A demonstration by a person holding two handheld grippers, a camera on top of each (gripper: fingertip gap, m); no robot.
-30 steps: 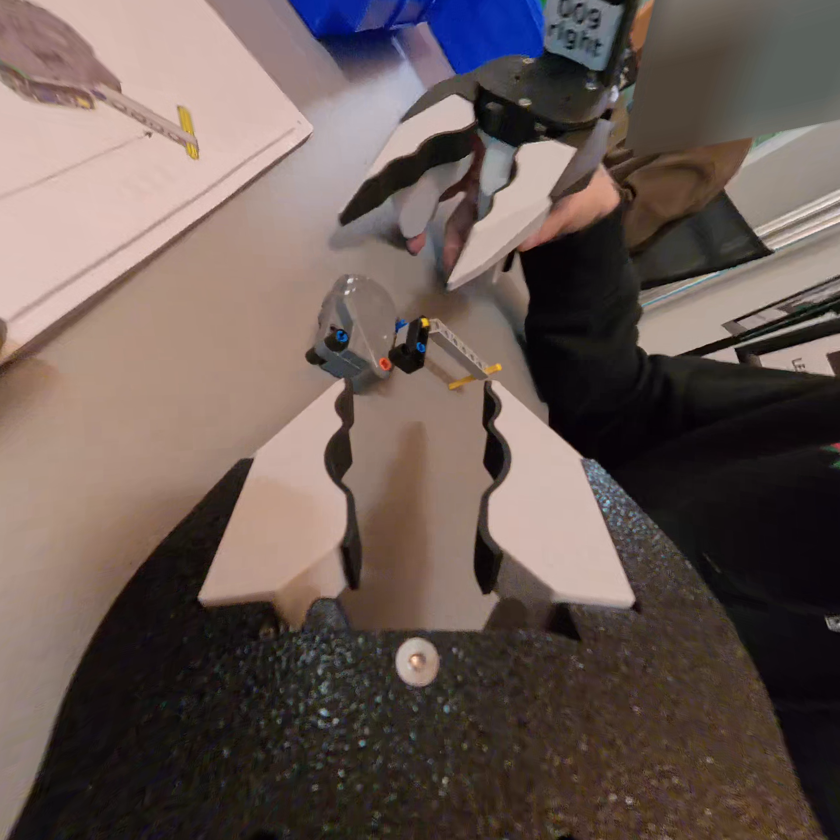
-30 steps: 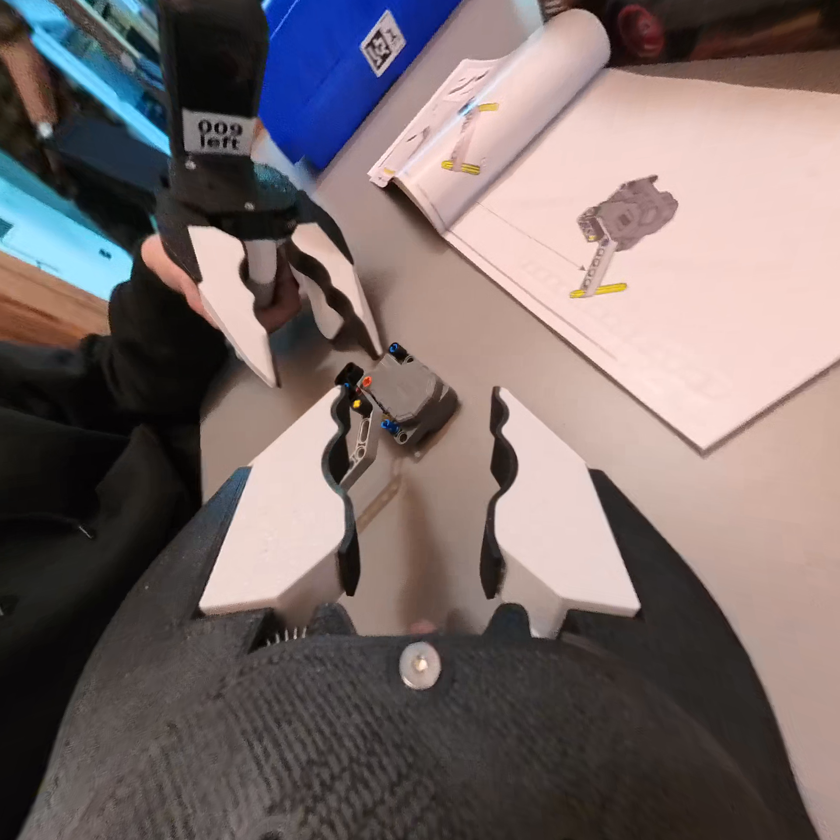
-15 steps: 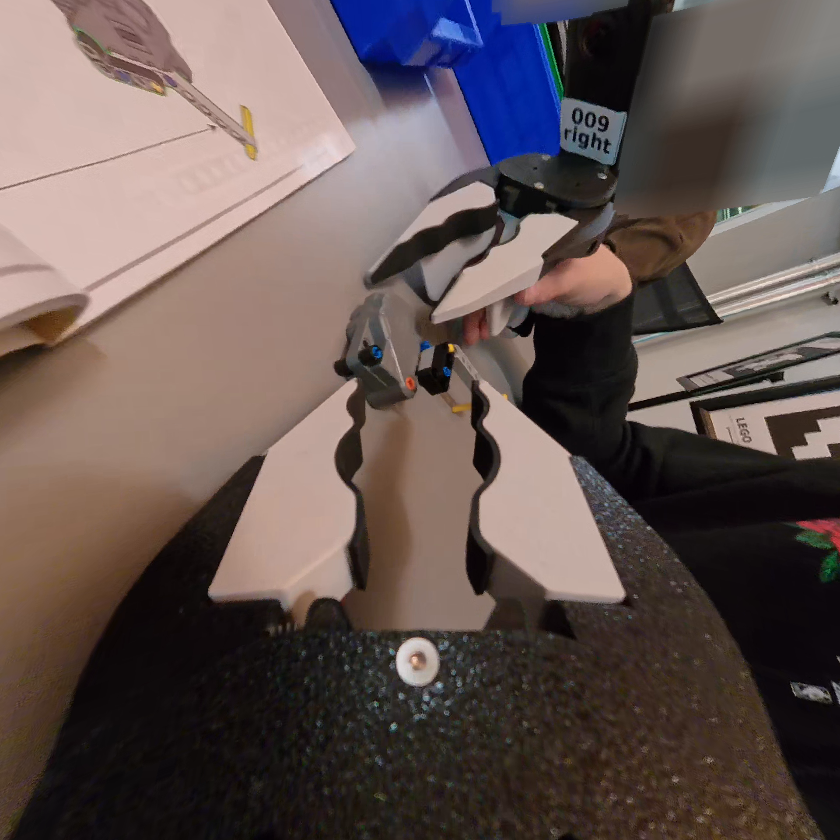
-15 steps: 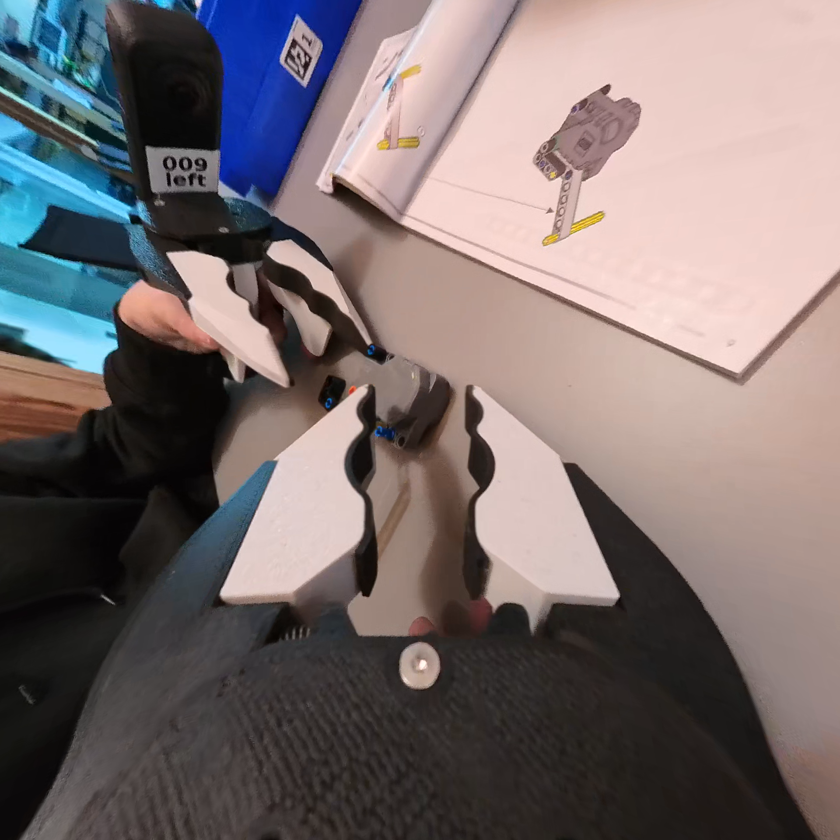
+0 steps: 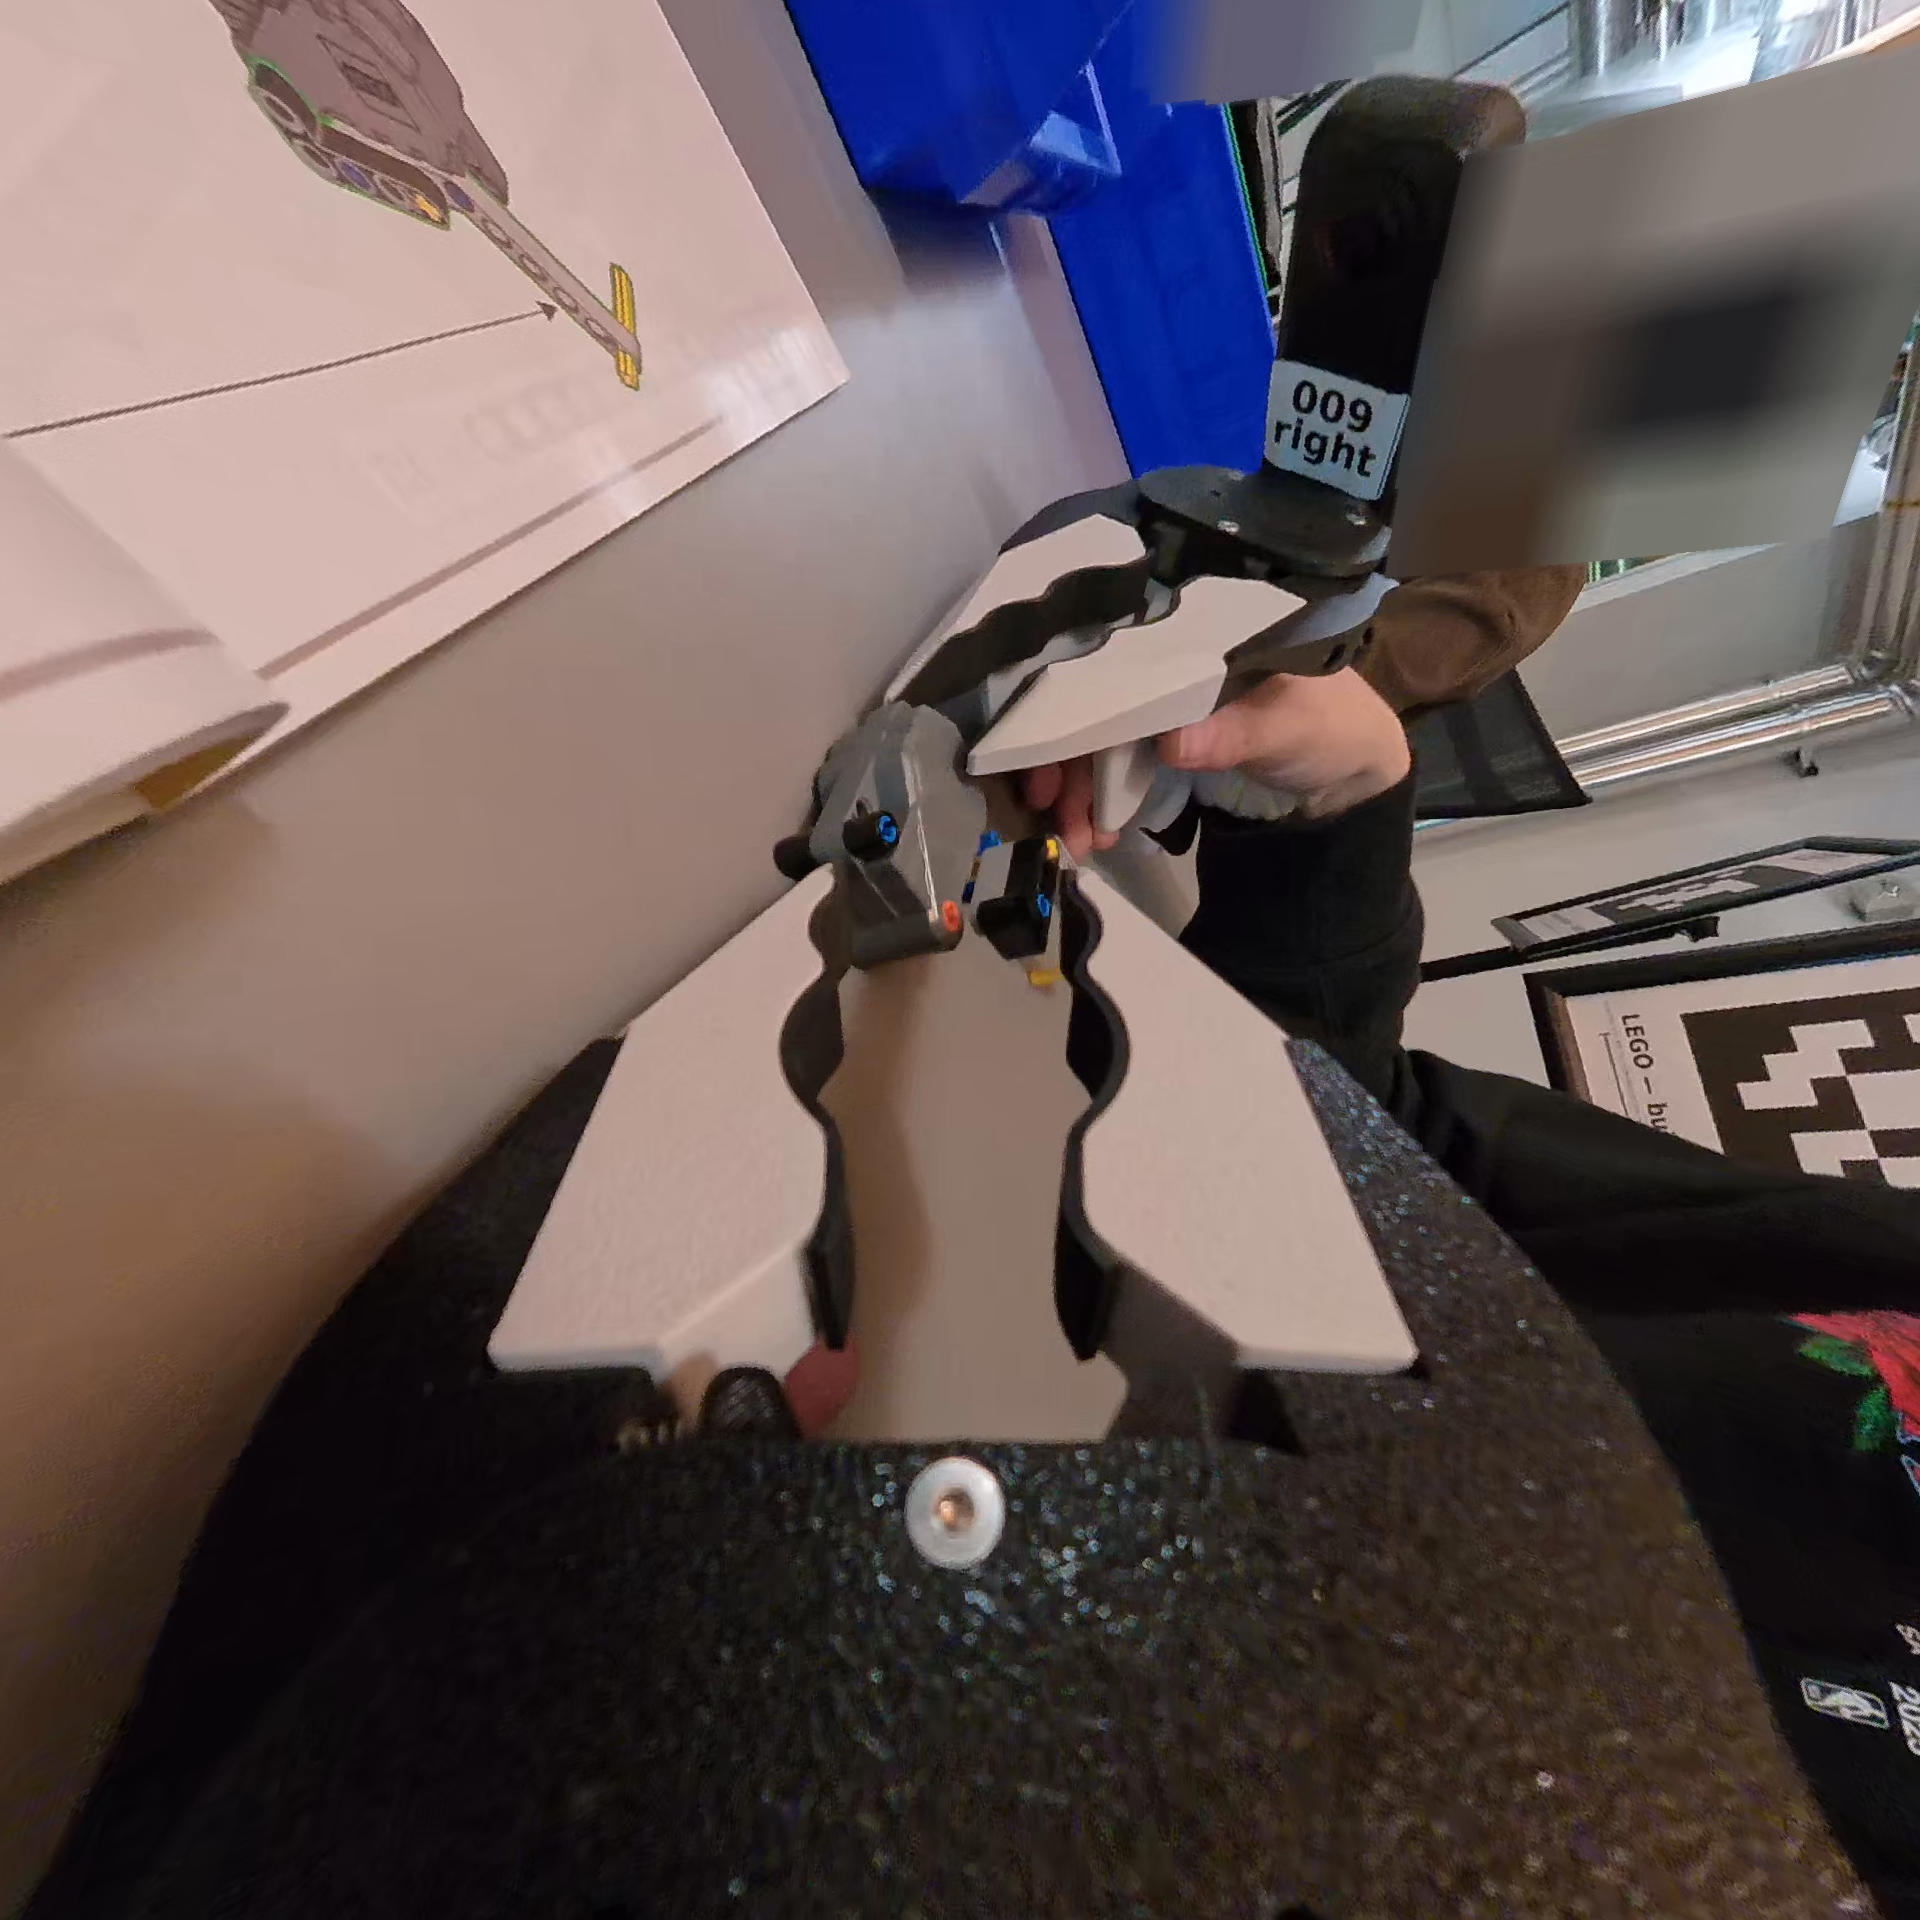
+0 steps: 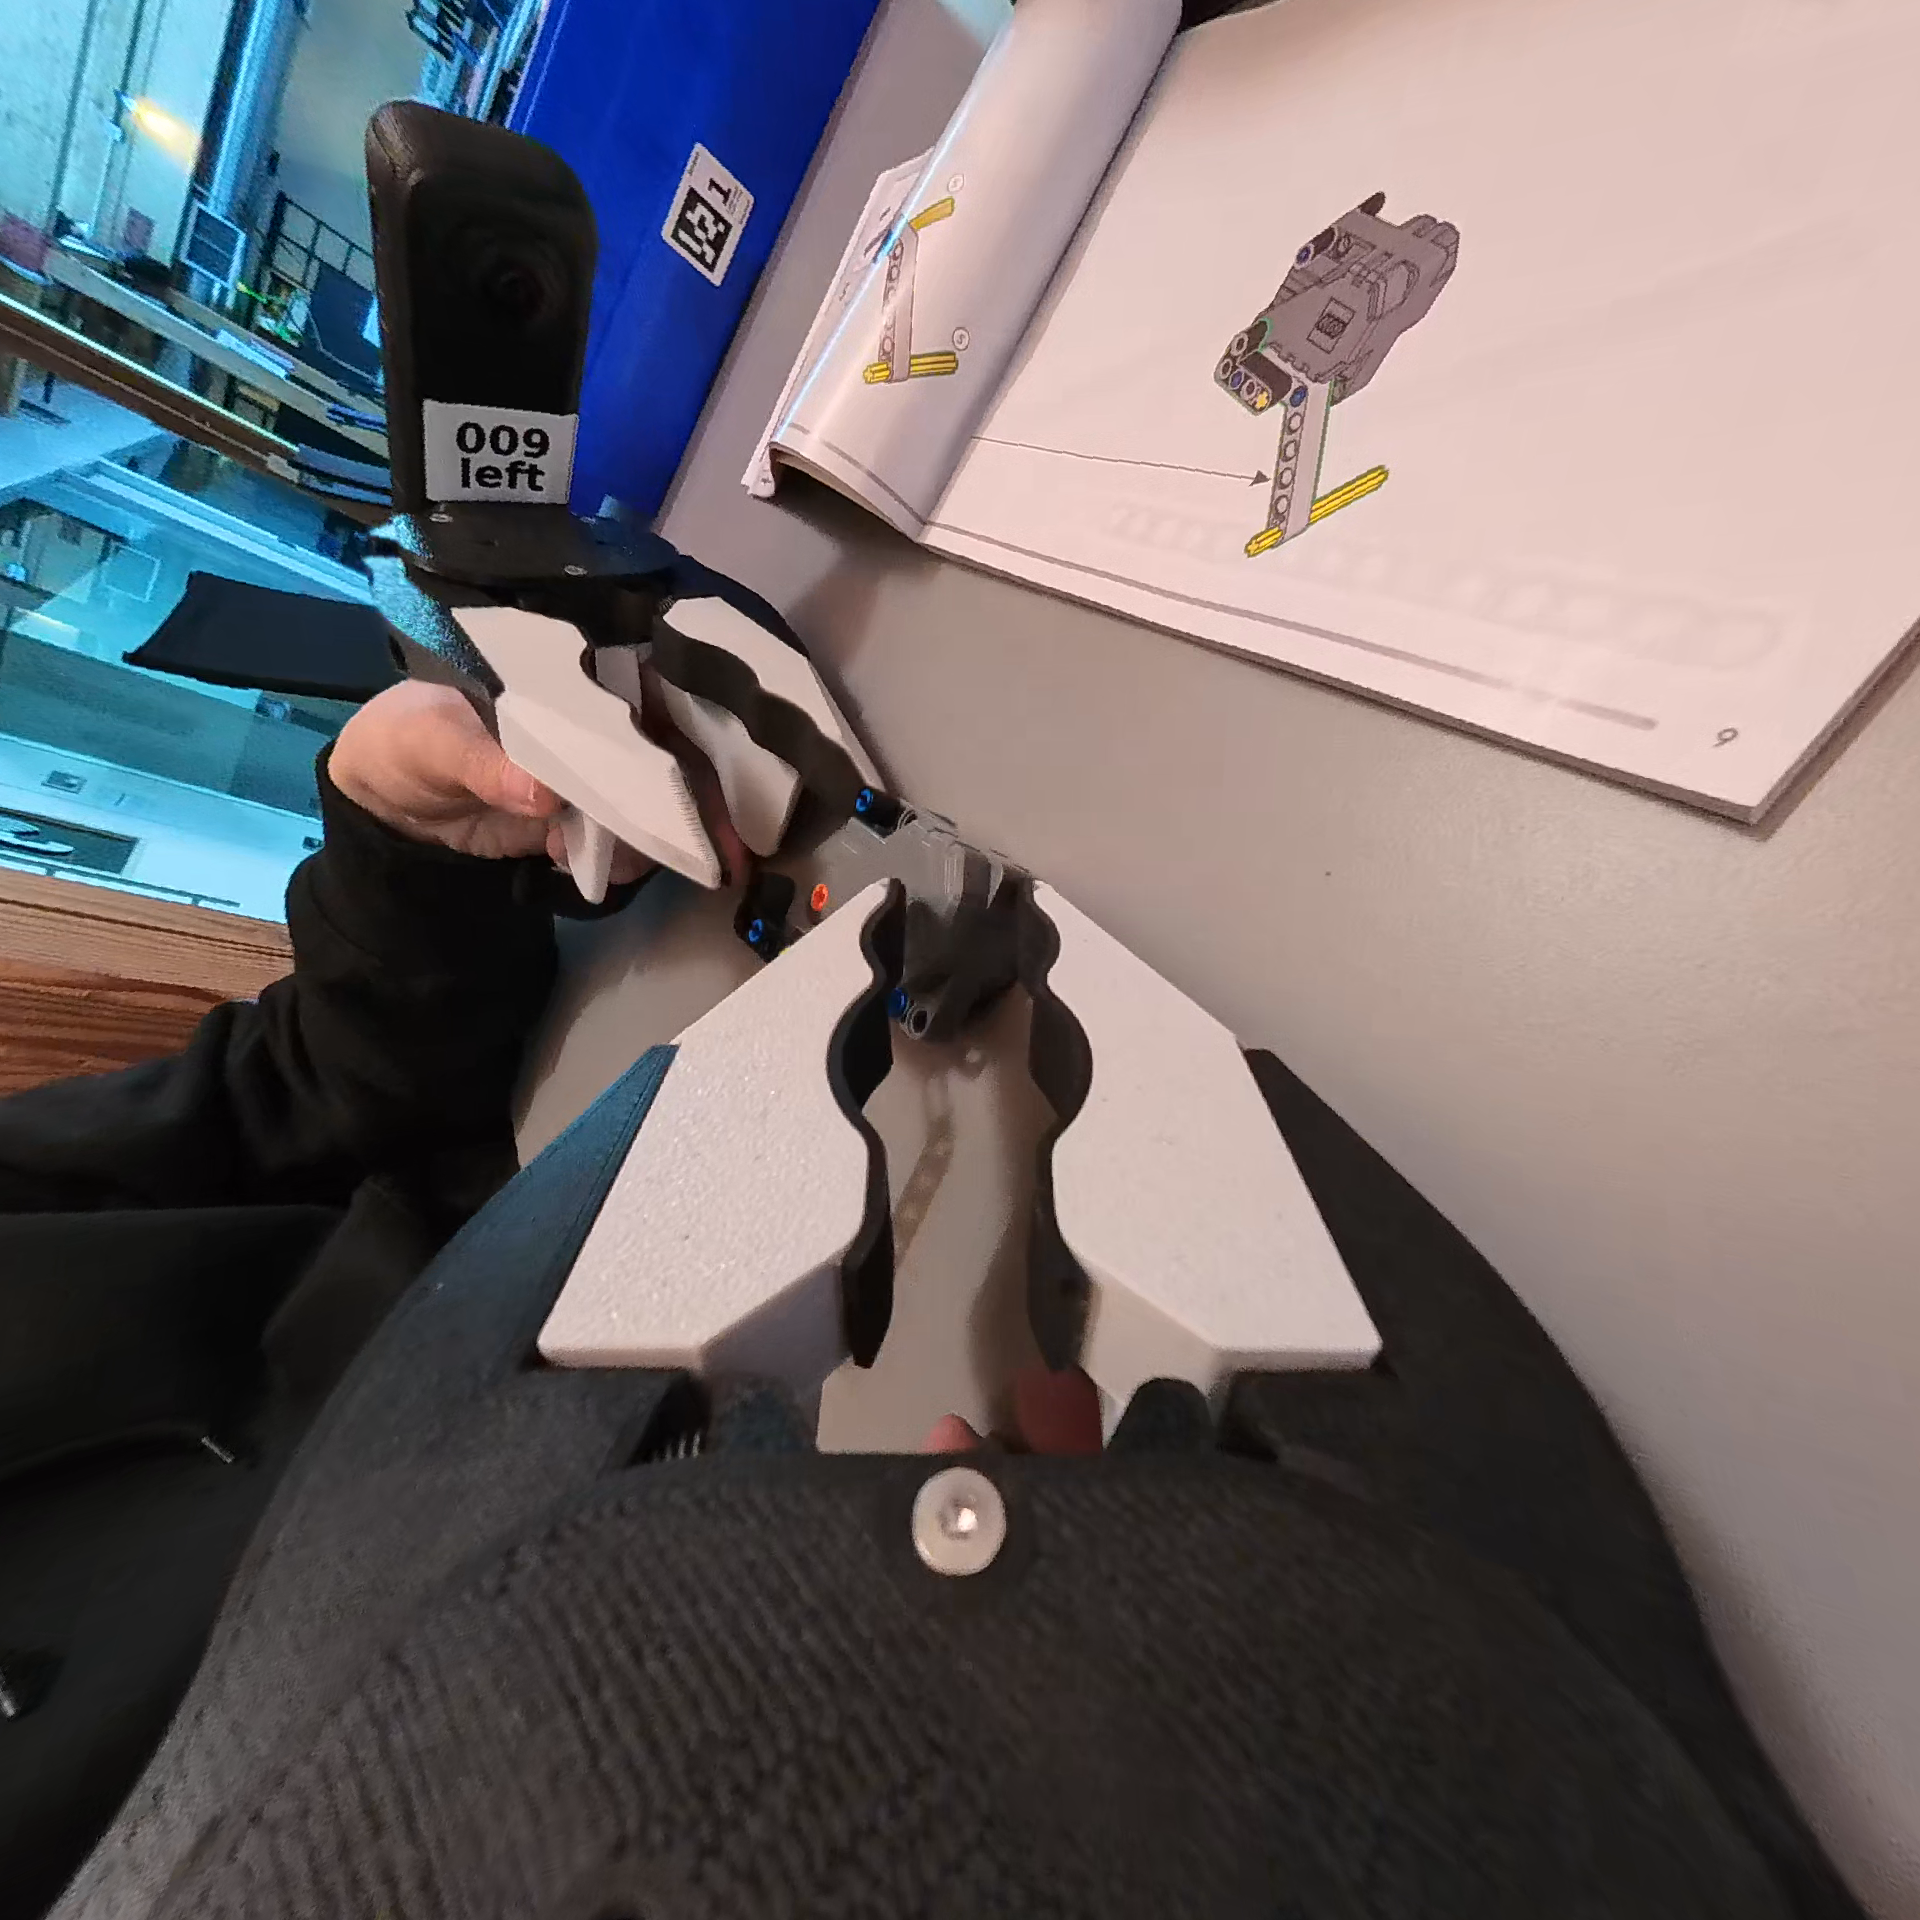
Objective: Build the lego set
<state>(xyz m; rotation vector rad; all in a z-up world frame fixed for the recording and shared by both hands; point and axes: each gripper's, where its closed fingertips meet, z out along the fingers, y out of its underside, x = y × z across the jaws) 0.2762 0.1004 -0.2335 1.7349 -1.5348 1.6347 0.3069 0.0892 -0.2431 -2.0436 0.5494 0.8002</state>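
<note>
**Grippers closing in on grey LEGO block from both sides**

Grey motor block (image 5: pixel 902 831) is seen on the grey table (image 5: pixel 436 935), with blue pins and an orange dot on its near face. A small black connector piece (image 5: pixel 1023 896) with blue and yellow bits is seen just beside it, at the end of a light grey beam (image 6: pixel 928 1164) lying flat on the table.

Left gripper (image 5: pixel 951 925): jaws are held partly apart, tips flanking the block and the black connector; nothing is clamped. In the right wrist view it (image 6: pixel 774 831) is seen at the block's far side.

Right gripper (image 6: pixel 961 935): fingers are drawn narrow around the dark end of the block; firm contact cannot be told. The beam is visible between its fingers.

Open instruction booklet (image 6: pixel 1455 416) is noted on the table behind, well apart from the block. A blue bin (image 6: pixel 665 208) is recorded beyond it.
</note>
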